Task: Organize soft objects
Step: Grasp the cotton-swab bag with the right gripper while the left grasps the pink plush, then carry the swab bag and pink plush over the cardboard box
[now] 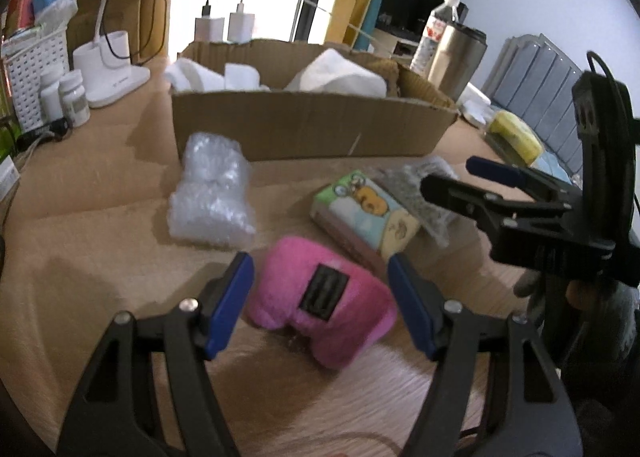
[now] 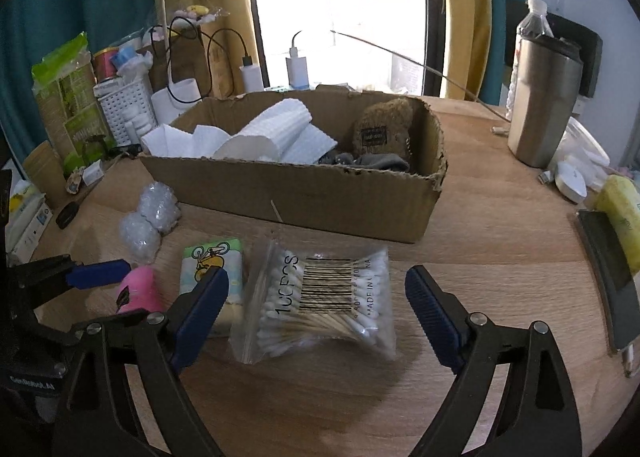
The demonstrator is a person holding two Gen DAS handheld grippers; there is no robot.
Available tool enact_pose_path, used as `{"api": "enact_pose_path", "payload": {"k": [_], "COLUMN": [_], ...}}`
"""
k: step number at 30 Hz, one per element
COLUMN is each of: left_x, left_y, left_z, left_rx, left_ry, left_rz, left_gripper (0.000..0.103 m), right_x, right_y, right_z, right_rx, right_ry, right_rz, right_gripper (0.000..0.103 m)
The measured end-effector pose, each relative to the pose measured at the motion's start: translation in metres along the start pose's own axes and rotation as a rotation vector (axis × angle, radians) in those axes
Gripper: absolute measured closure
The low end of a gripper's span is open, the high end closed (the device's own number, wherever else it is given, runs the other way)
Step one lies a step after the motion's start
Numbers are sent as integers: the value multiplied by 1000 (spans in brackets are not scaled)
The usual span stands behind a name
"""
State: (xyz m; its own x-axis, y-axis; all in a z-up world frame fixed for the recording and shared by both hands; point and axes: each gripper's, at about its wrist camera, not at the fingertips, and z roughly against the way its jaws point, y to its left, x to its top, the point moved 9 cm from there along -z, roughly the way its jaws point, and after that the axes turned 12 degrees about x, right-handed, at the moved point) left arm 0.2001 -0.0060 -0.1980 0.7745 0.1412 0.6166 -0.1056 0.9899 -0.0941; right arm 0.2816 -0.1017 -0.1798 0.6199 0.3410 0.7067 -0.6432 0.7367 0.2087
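A pink plush toy [image 1: 320, 303] is framed on the wooden bench [image 2: 500, 257] between the spread jaws of the left gripper [image 1: 321, 307], untouched. A bag of cotton swabs [image 2: 320, 305] is flanked by the right gripper [image 2: 316, 317], jaws wide. A cardboard box [image 2: 296, 193] is seen behind.

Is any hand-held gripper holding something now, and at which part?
Nothing is held. The left hand-held gripper stands open around the pink plush; the right hand-held gripper stands open around the cotton swab bag.
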Motion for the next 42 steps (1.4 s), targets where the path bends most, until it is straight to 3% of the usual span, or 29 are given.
{"api": "enact_pose_path", "payload": {"k": [6, 16, 21, 26, 42], "left_x": [-6, -5, -6, -6, 10], "left_y": [-1, -2, -10, -17, -13], "left_z": [-8, -10, -7, 0, 31], "left_rx": [5, 26, 24, 6, 14], "left_ry": [31, 16, 2, -11, -99], "left_rz": [-10, -37, -77, -98, -88], "left_gripper": [32, 32, 37, 43, 43], "right_x": [-2, -9, -15, -17, 0], "right_y": [-2, -9, -8, -3, 11], "right_z": [-10, -24, -30, -27, 5], "right_rx": [1, -7, -5, 0, 6], "right_ry": [23, 75, 113, 111, 35], "right_rz": [-7, -27, -29, -13, 28], "right_gripper": [11, 11, 26, 28, 28]}}
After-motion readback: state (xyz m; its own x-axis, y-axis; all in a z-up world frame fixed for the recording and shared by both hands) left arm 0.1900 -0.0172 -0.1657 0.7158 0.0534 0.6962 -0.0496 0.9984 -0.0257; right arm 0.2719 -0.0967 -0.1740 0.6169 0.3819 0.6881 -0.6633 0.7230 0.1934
